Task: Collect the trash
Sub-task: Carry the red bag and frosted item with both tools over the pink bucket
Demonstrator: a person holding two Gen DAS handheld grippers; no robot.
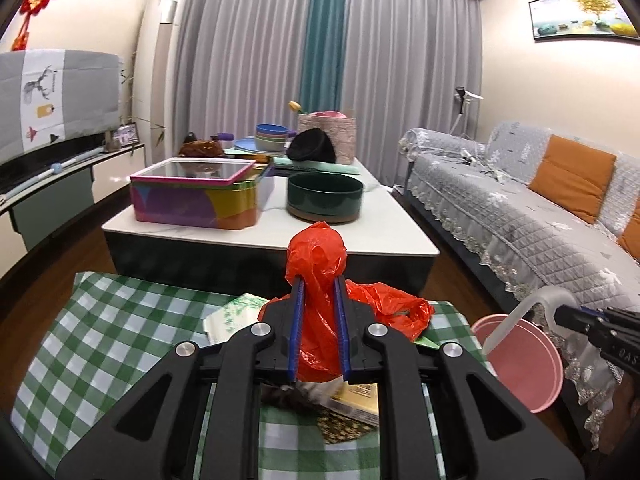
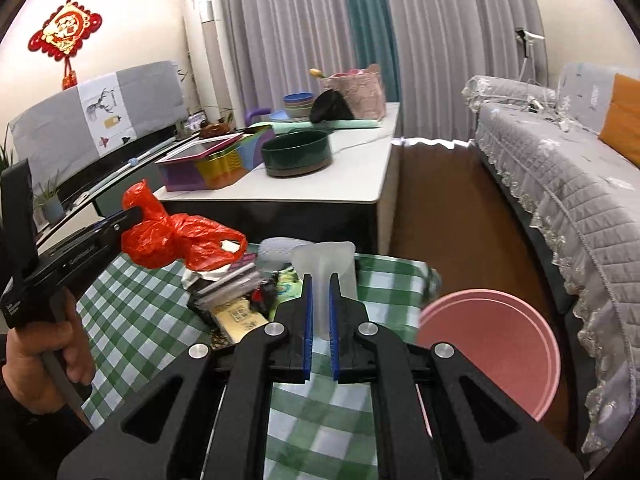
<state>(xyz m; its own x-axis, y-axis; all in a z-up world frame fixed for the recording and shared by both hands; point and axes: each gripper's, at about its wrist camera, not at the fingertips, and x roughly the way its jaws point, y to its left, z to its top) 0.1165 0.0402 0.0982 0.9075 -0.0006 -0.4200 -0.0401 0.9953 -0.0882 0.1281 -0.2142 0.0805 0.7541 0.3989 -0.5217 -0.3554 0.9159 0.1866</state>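
I'm mid-carry on one piece of trash: my left gripper (image 1: 318,278) has its jaws pinching a crumpled red plastic bag (image 1: 320,256), lifted clear above the checked tablecloth (image 1: 100,320). My right gripper (image 2: 319,280) is clamped on the translucent handle (image 2: 322,264) of the pink bin (image 2: 492,348), which hangs off the table edge at about four o'clock from the right wrist camera.

From the left wrist camera the bin sits at roughly three o'clock, so my next move, as I judge it, is to swing the bag rightward over the bin's mouth and spread the left jaws only once it is well over the rim; the loose tail of the bag could snag on the clutter below.

As for contents, the bin looks empty from here, though I only see part of its inside. More litter remains on the cloth: wrappers and a small printed box (image 2: 240,320) at ten o'clock of the right fingers.
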